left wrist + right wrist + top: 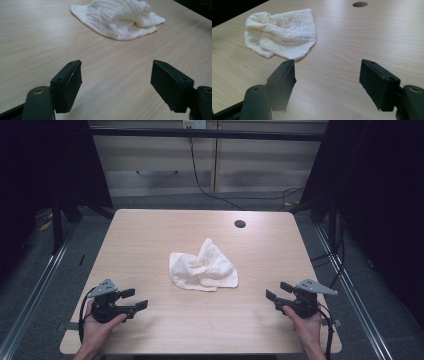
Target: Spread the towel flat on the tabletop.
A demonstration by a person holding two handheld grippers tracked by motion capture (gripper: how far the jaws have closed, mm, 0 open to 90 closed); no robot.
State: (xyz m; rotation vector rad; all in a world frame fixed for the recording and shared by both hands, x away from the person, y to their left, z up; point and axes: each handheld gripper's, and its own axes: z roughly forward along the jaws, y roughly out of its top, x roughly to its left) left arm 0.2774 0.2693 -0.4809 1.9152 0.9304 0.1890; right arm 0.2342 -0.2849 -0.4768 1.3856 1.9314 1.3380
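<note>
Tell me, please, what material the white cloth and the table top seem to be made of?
The white cloth looks like soft cotton gauze or muslin, matte: a fine crinkled weave shows and it lies in limp folds. The table top looks like light wood-grain laminate with a smooth, faintly shiny finish; solid wood cannot be ruled out.

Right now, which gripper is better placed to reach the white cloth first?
Probably the left gripper: the cloth lies slightly nearer it than the right gripper. Both are open and apart from it.
</note>
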